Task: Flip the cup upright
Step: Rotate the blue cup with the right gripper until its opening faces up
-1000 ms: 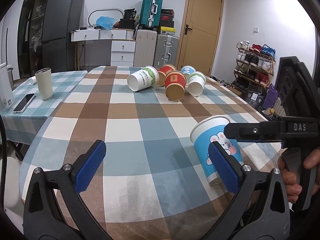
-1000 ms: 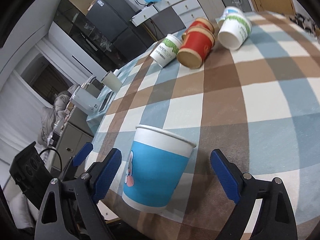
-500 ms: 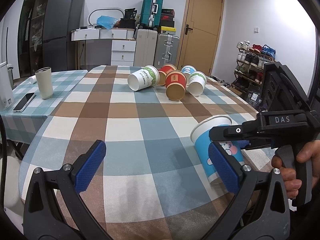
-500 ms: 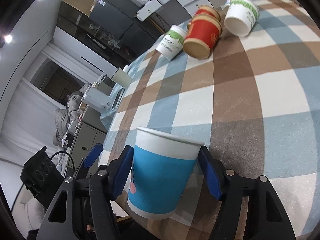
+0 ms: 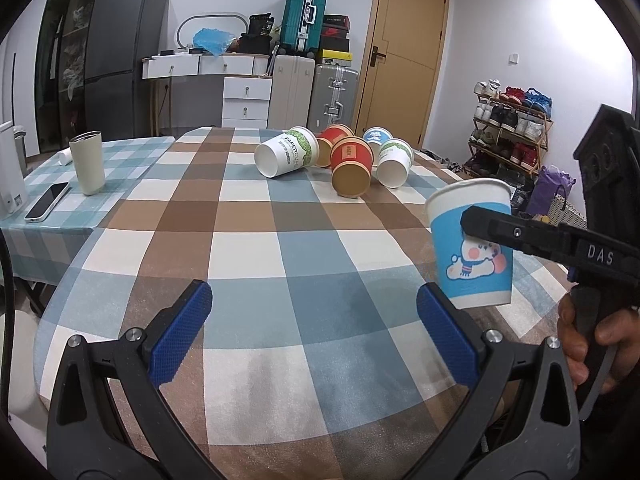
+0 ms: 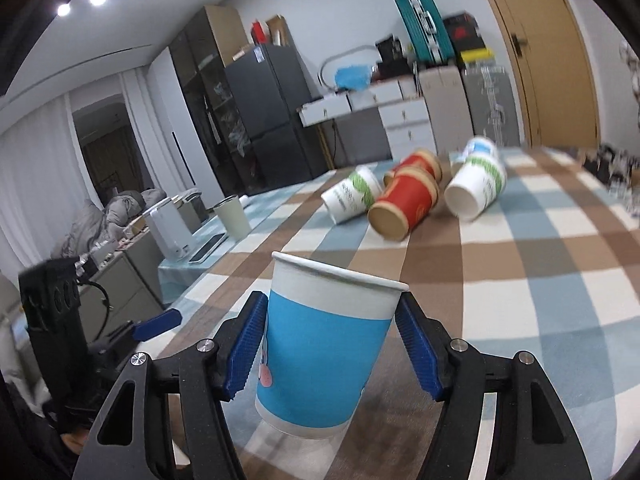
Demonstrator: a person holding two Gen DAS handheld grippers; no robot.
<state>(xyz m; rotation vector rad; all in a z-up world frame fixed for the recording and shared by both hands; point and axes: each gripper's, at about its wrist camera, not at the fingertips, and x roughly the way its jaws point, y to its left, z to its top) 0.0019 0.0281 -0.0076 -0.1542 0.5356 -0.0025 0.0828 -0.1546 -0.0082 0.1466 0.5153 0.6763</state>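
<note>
In the left wrist view, the left gripper (image 5: 314,330) hangs over the checked table (image 5: 248,248) with its jaws wide apart and nothing between them; the blue cup (image 5: 472,244) stands mouth-up at right, pinched by the right gripper. In the right wrist view, the right gripper (image 6: 330,350) clamps the blue cup (image 6: 324,348) by its sides, mouth up, slightly tilted, above the table (image 6: 520,280).

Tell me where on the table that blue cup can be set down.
Bare cloth lies between the left gripper and the pile of tipped cups, below the blue cup held in the right gripper. The far end by that pile is crowded.
</note>
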